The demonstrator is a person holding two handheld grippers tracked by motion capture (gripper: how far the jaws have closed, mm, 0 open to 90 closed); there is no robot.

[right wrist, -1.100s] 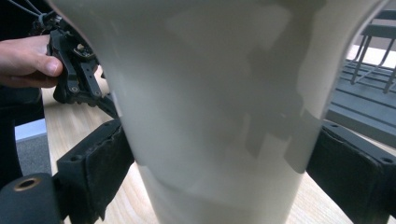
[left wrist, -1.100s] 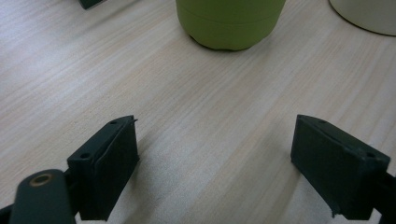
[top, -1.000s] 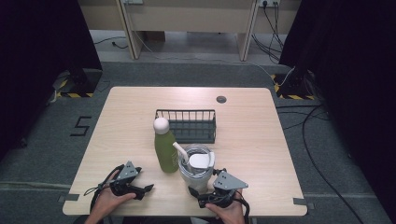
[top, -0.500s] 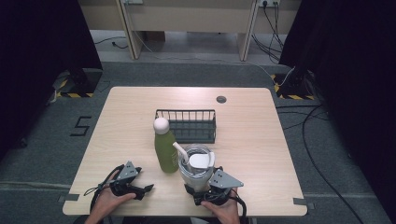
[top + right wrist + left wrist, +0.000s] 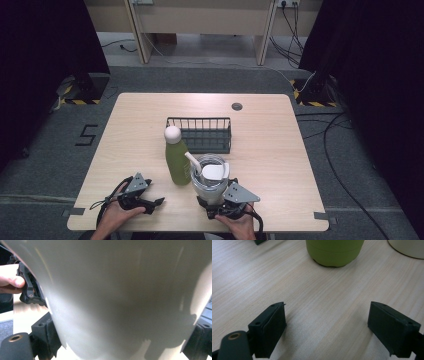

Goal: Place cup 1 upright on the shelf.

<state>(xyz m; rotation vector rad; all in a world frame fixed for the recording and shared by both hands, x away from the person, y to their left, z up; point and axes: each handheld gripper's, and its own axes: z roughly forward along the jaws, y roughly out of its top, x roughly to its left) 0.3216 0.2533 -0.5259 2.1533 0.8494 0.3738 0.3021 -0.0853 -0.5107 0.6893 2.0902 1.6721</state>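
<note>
Behind grey cup [image 5: 209, 181], green bottle [image 5: 176, 155] just beside, wire basket [image 5: 200, 134] beyond

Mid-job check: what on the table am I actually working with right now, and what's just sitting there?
In play: right gripper, its fingers either side of the white cup.
Idle: left gripper, open on bare table; green bottle; wire basket.

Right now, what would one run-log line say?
left gripper: open, empty | right gripper: jaws astride white tumbler | green bottle: upright | black wire basket: empty
</note>
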